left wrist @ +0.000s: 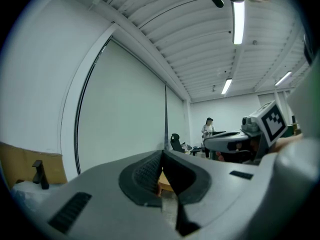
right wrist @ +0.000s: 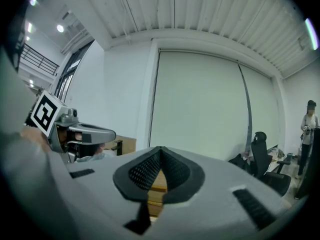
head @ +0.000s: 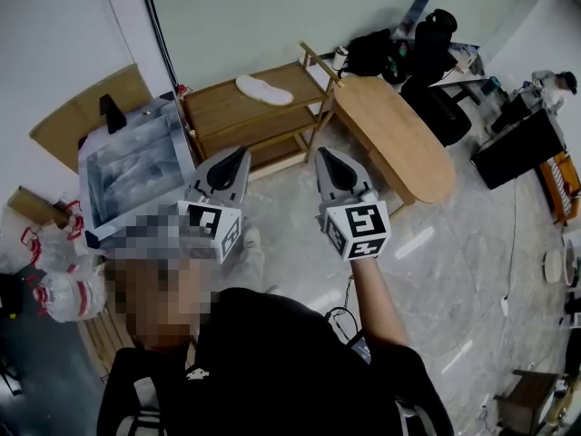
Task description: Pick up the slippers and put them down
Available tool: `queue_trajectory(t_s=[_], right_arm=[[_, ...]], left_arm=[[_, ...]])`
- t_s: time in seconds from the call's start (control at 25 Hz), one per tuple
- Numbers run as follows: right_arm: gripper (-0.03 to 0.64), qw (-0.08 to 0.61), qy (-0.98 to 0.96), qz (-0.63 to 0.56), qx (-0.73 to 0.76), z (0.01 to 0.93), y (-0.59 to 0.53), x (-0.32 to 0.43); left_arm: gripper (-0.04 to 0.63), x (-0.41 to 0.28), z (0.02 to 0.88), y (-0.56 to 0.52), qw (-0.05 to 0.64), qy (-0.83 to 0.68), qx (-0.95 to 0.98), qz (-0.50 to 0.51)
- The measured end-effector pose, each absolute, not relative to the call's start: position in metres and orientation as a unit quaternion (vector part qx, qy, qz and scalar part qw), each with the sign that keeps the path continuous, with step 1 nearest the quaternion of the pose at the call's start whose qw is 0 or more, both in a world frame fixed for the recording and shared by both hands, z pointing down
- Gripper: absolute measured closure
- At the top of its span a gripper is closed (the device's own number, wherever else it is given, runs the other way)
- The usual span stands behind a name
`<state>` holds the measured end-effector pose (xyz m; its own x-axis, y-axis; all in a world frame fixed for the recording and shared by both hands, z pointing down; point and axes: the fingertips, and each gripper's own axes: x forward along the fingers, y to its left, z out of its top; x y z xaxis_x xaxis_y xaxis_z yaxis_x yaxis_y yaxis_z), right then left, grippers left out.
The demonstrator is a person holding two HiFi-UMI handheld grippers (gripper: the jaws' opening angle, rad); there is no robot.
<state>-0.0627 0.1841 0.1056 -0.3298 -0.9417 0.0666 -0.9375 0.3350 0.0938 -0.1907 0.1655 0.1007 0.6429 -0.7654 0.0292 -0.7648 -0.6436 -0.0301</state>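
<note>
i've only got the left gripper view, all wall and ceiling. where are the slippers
Observer: The head view shows a white slipper lying on top of the wooden shelf by the wall.
Operator: just one?
Observer: Only one white shape shows there. I can't tell whether it's a pair.
Operator: right one holding anything
Observer: No. In its own view the right hand-held gripper is shut with nothing between its jaws.
</note>
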Motion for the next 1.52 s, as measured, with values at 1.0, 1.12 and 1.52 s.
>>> queue_trajectory(t_s=[1.0,1.12,1.52], right_arm=[[0.620,0.081,-0.807,-0.008,0.585,0.124,-0.004,-0.041],[0.620,0.087,-0.806,-0.004,0.585,0.122,-0.036,-0.044],[0.620,0.104,-0.800,-0.005,0.591,0.119,-0.130,-0.063]], left_arm=[[0.588,-0.186,0.115,-0.033,-0.021,0.430,-0.903,-0.014],[0.588,-0.187,0.114,-0.066,-0.023,0.426,-0.904,-0.018],[0.588,-0.199,0.108,-0.164,-0.029,0.411,-0.911,-0.012]])
